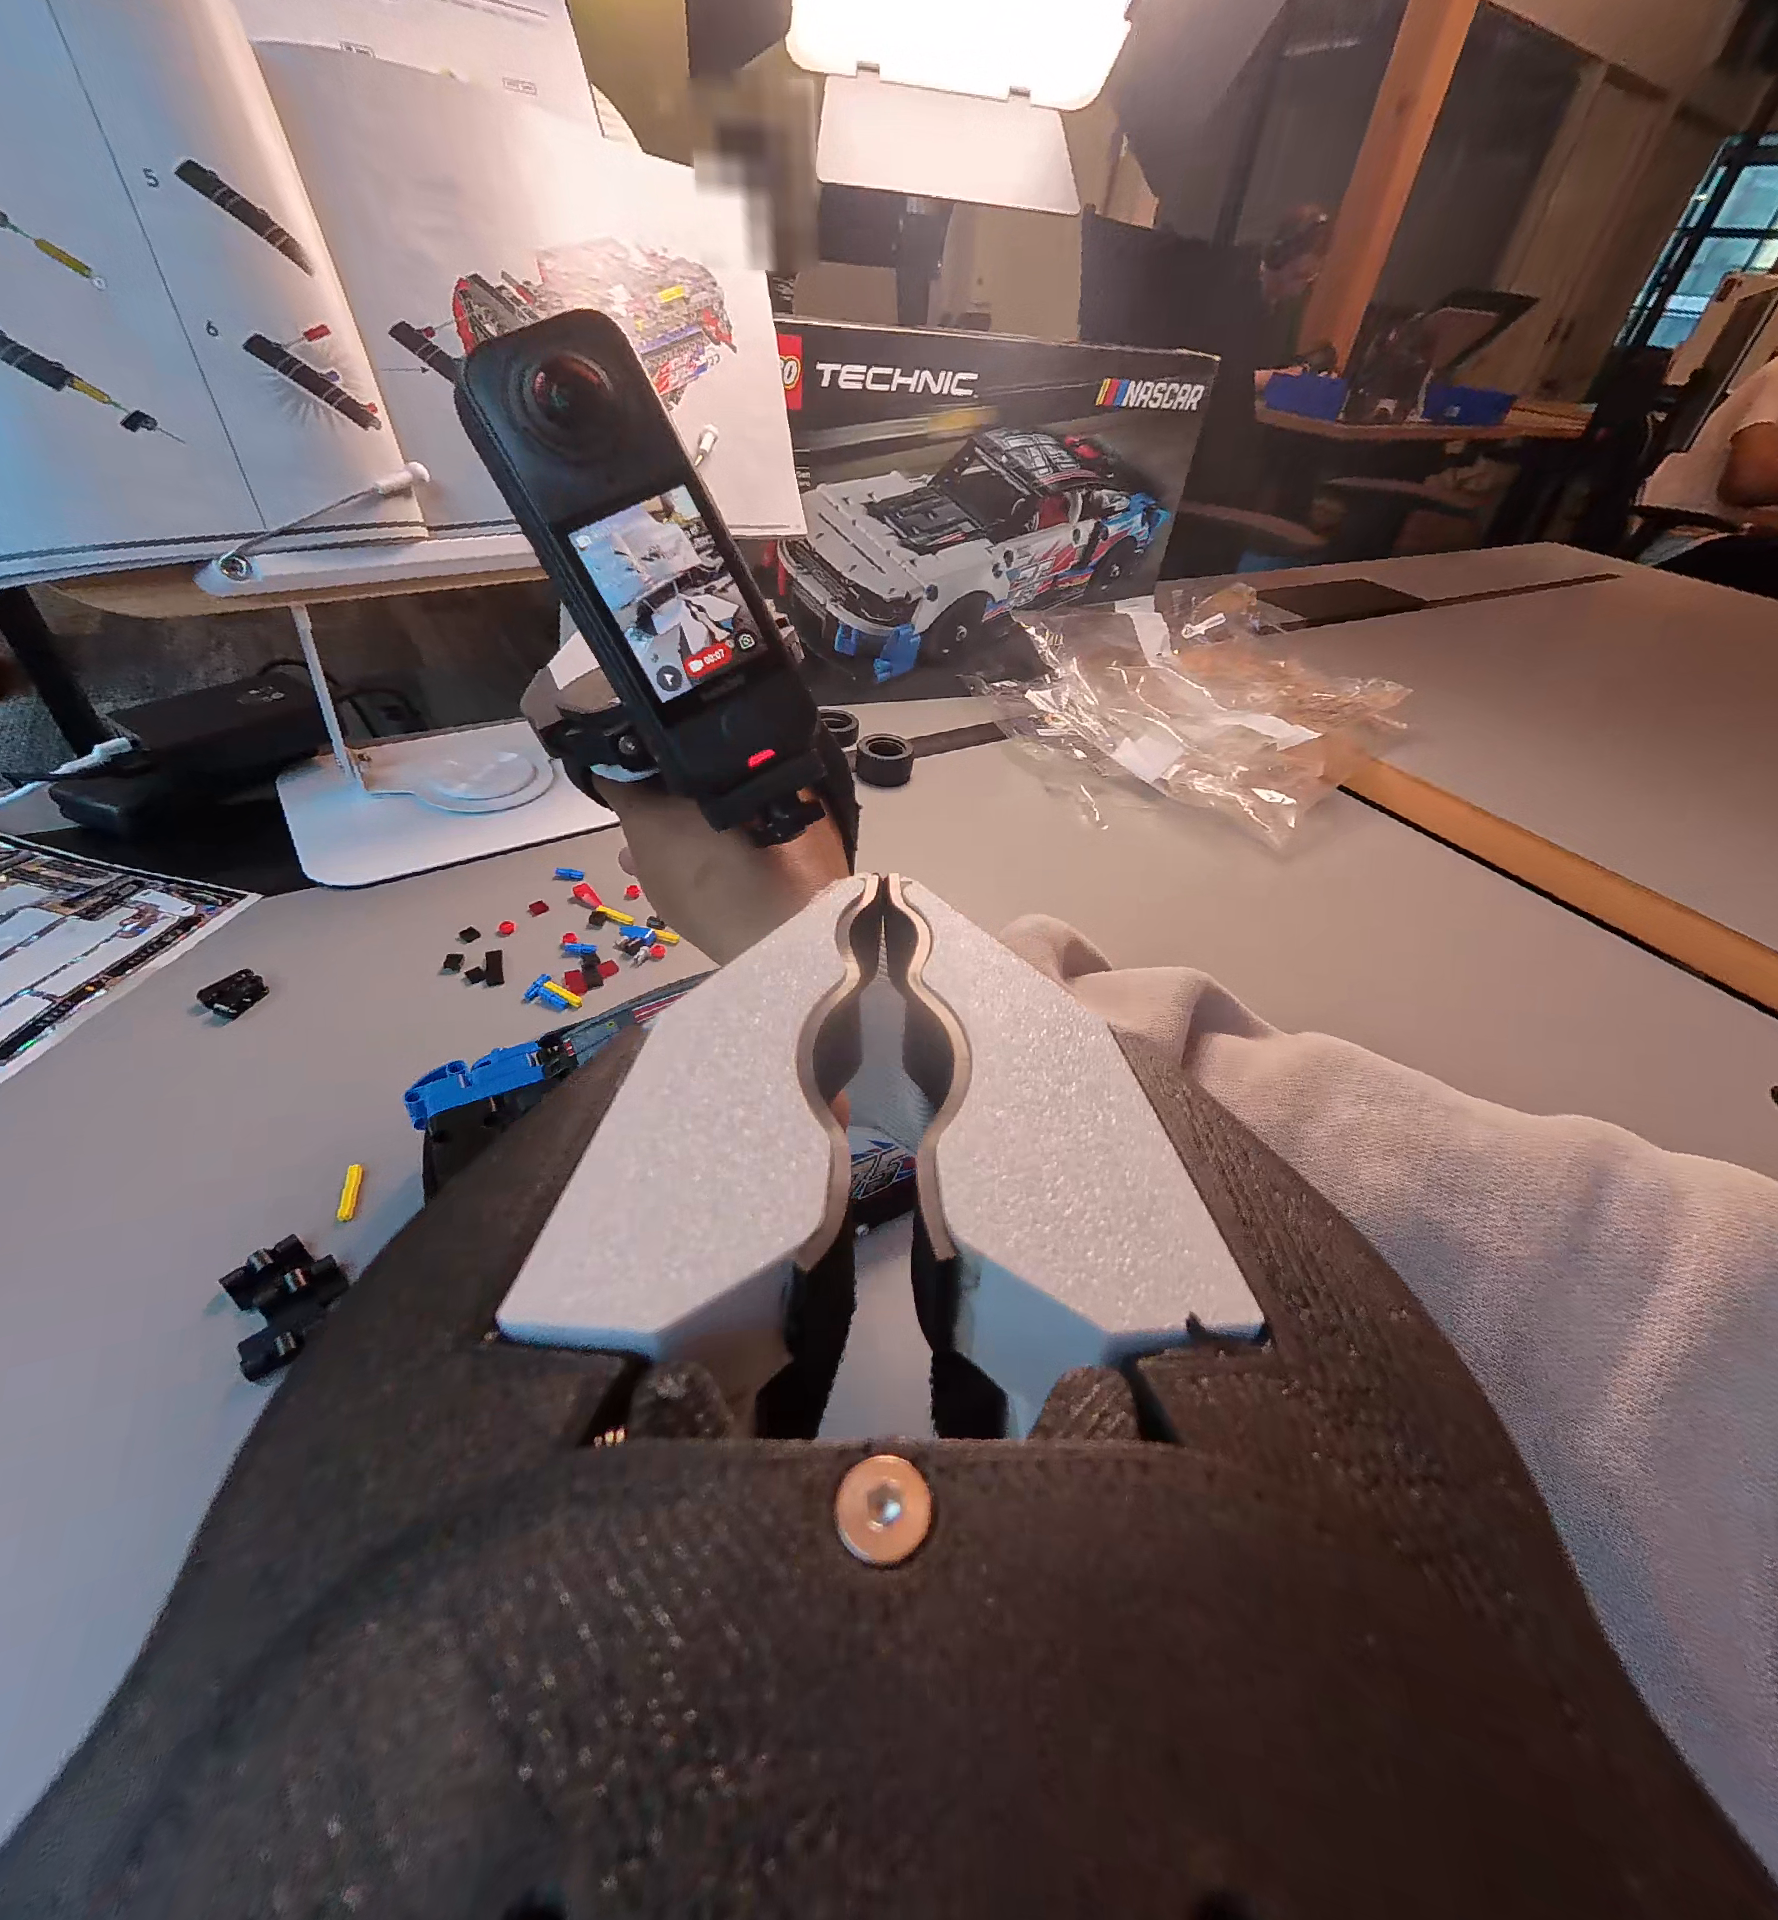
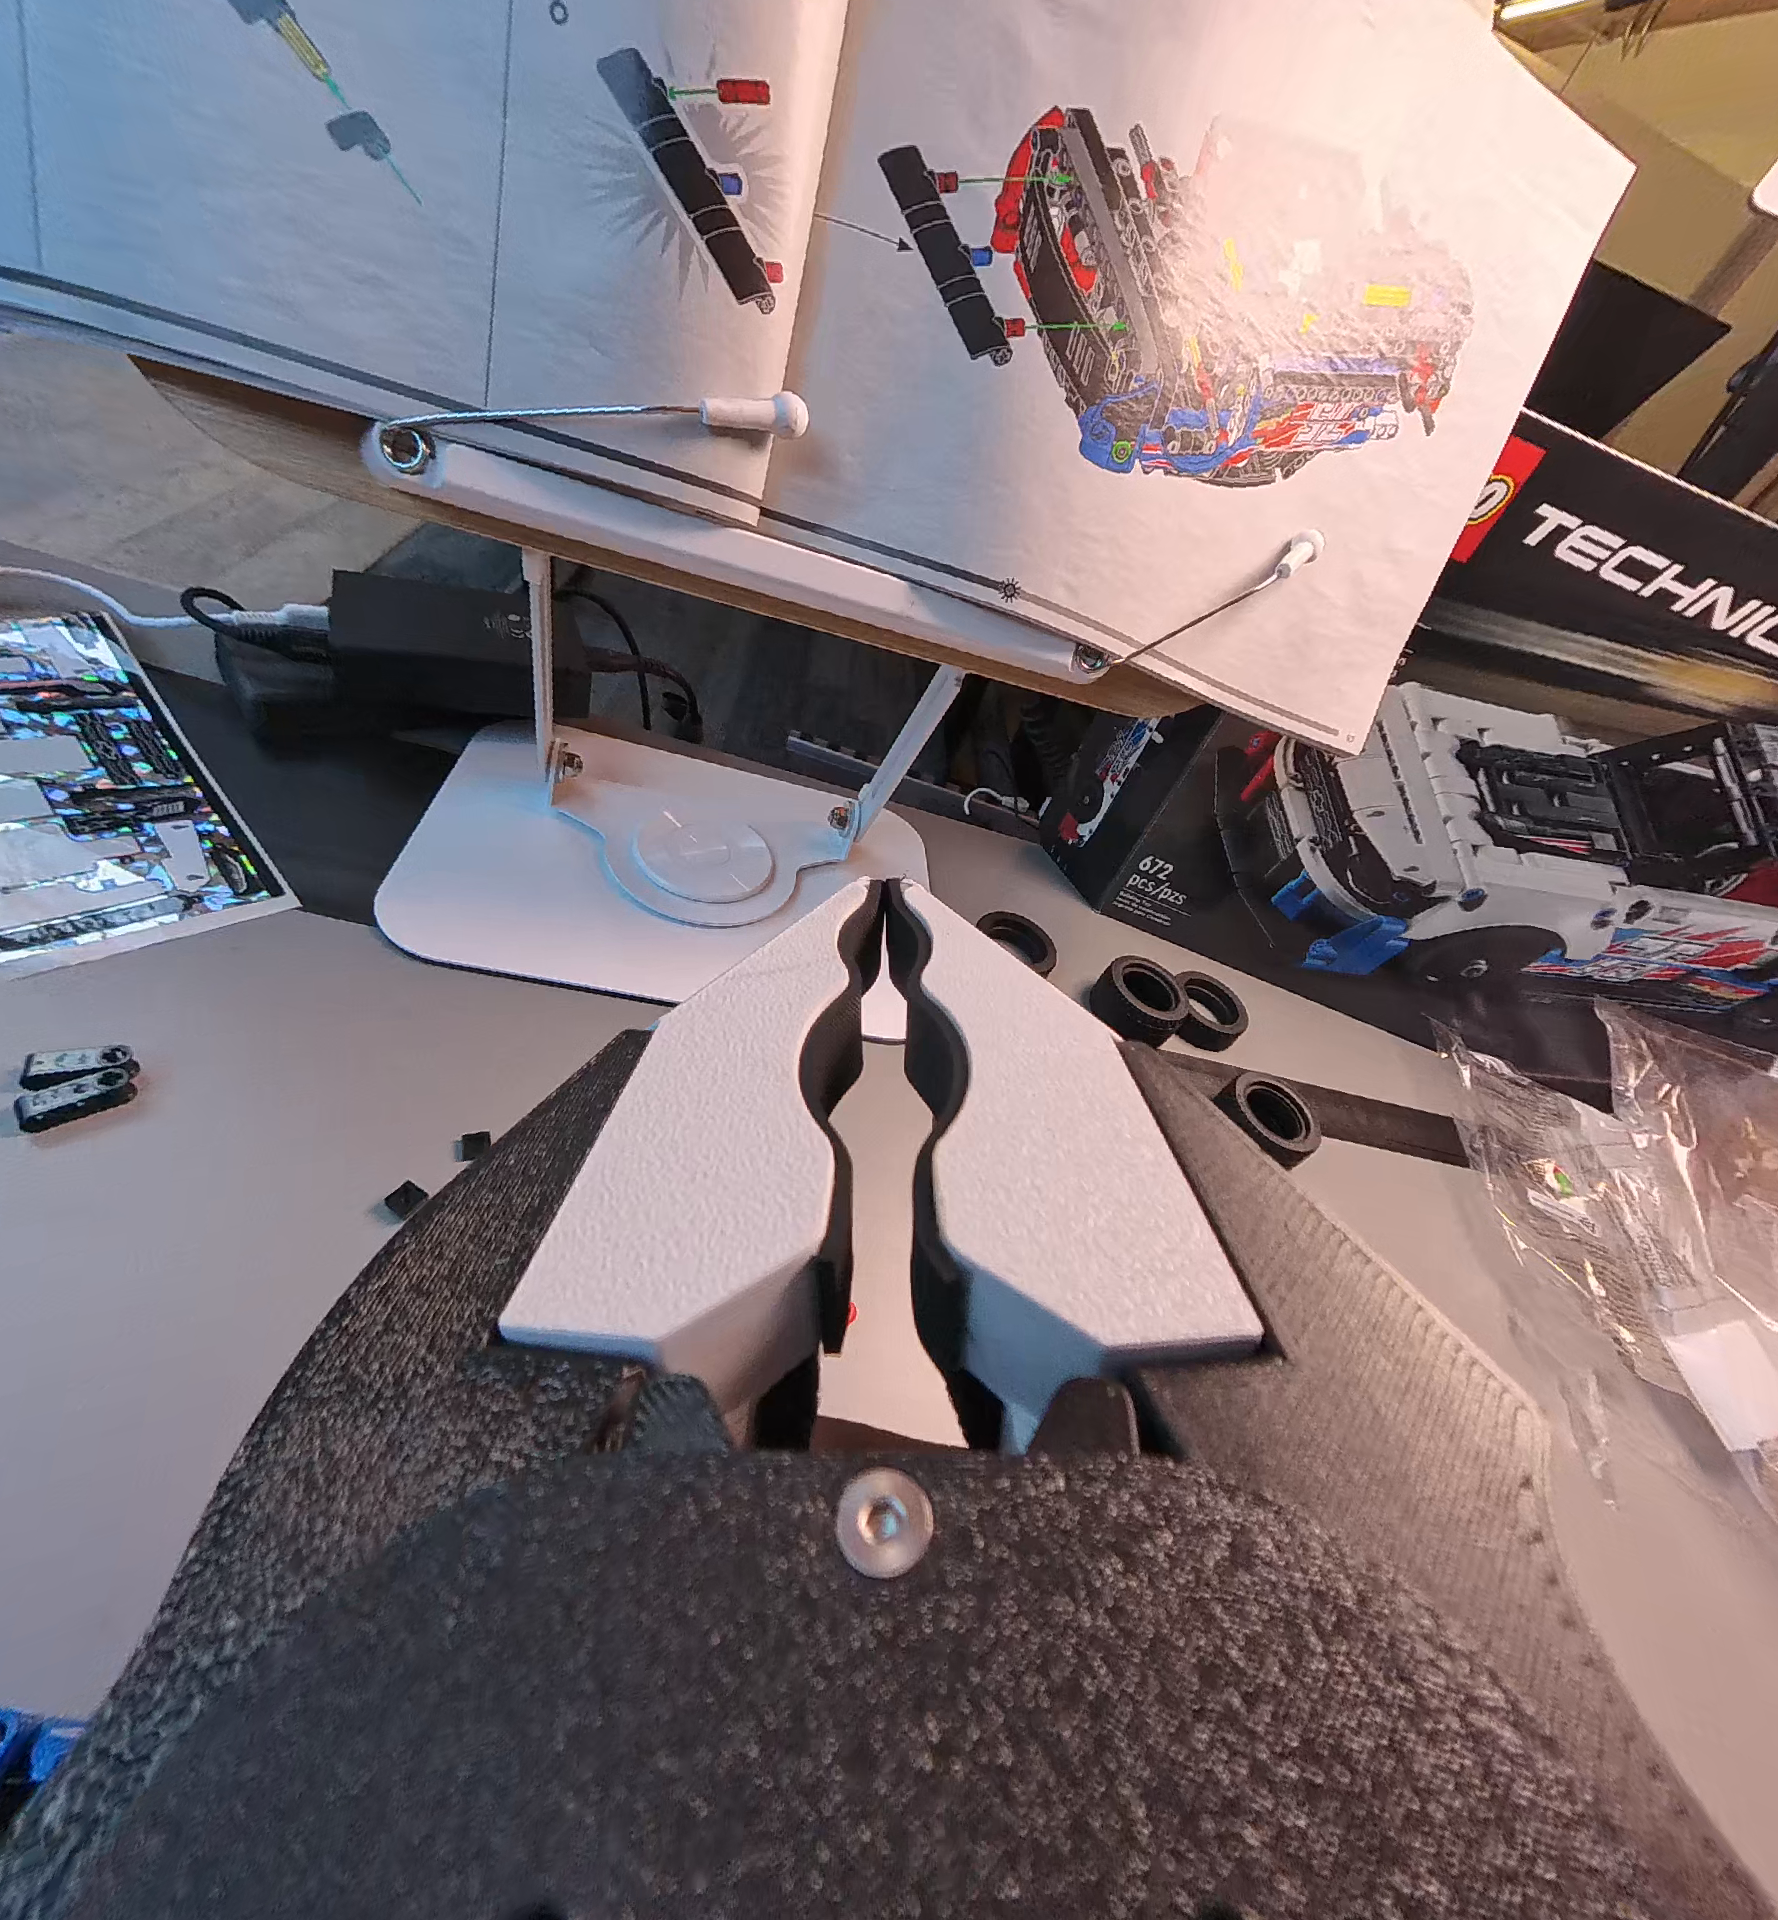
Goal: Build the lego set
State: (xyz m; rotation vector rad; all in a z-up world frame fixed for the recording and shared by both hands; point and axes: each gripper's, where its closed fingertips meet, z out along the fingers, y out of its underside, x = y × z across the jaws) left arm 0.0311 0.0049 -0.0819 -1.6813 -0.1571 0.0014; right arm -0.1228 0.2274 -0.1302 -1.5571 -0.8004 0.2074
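- Left wrist view: left hand-held gripper (image 1: pixel 883 883) has its tips pressed together, nothing between them; it hangs over the grey desk (image 1: pixel 1487 935).
- Partly built lego model (image 1: pixel 495 1075), blue and black, lies on the desk under and left of that gripper, mostly hidden by its body.
- Beyond the tips: a hand (image 1: pixel 729 883) with a pale sleeve (image 1: pixel 1487 1195), holding a black camera (image 1: pixel 625 540) upright.
- Loose small pieces (image 1: pixel 573 951) (red, blue, yellow, black) scattered left of the hand; sticker sheet (image 1: pixel 43 956) at far left.
- Right wrist view: right hand-held gripper (image 2: pixel 883 885) likewise closed at the tips and empty.
- Ahead of it: white book stand (image 2: pixel 656 862) carrying the open instruction booklet (image 2: pixel 1124 291).
- Four black tyres (image 2: pixel 1165 1000) just right of the fingers; set box (image 2: pixel 1591 810) behind them; clear plastic bags (image 2: pixel 1674 1247) at right.
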